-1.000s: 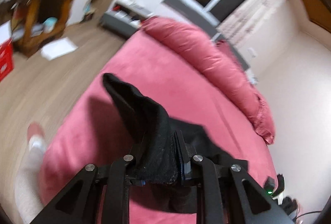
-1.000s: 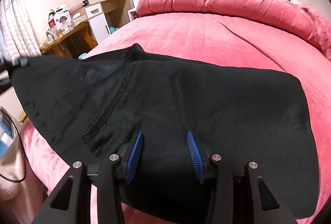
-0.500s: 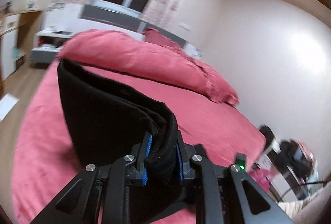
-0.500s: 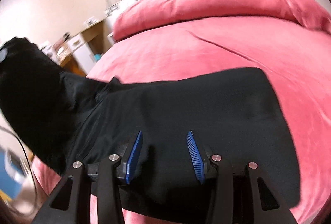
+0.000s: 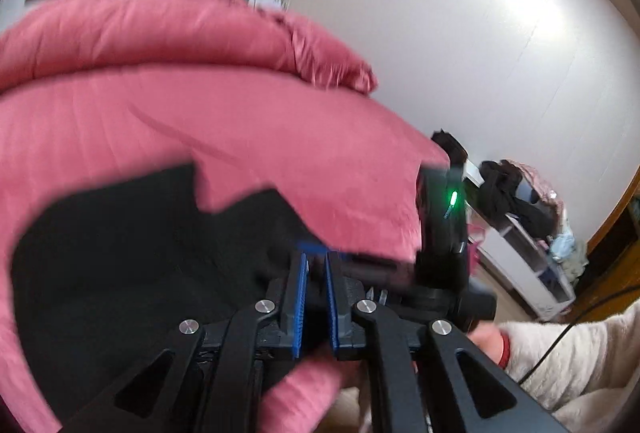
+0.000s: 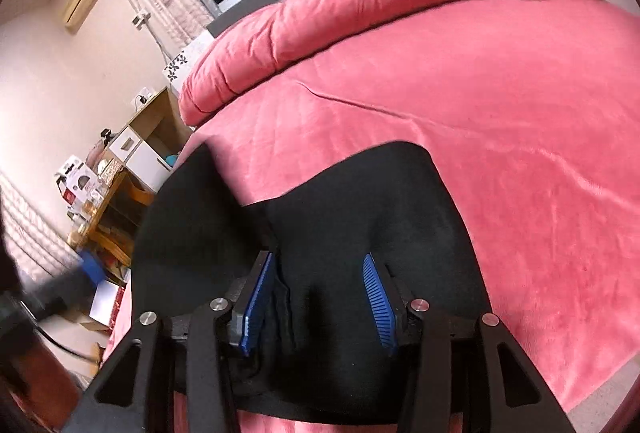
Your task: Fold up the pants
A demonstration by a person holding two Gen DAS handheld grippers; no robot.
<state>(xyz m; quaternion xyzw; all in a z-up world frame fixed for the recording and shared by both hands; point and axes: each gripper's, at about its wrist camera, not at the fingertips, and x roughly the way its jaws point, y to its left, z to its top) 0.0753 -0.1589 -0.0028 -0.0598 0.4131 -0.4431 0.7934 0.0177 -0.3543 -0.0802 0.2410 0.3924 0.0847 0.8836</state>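
**A:** Folding looks partly done, as I read it. The black pants (image 6: 360, 217) lie in layers on the pink bed cover (image 6: 500, 113), close to its near edge, with a second layer showing on the side toward the wooden desk (image 6: 120, 201).

**B:** And the tools?

**A:** The right gripper (image 6: 319, 307) is spread about halfway. Its blue pads sit over the cloth and pinch nothing, and a small ridge of fabric rises just beside one pad. The left gripper (image 5: 316, 297) has its pads pressed almost together. The slit between them is dark and blurred, so I can't tell whether a hem is caught there.

**B:** What does the next move call for?

**A:** Probably taking hold of a free end and carrying it across, while the other tool pins the stack so the layers don't slide.

**B:** Which way do they run?

**A:** The long axis seems to follow the bed's near edge, toward the desk side. I can't tell the waist from the hems.
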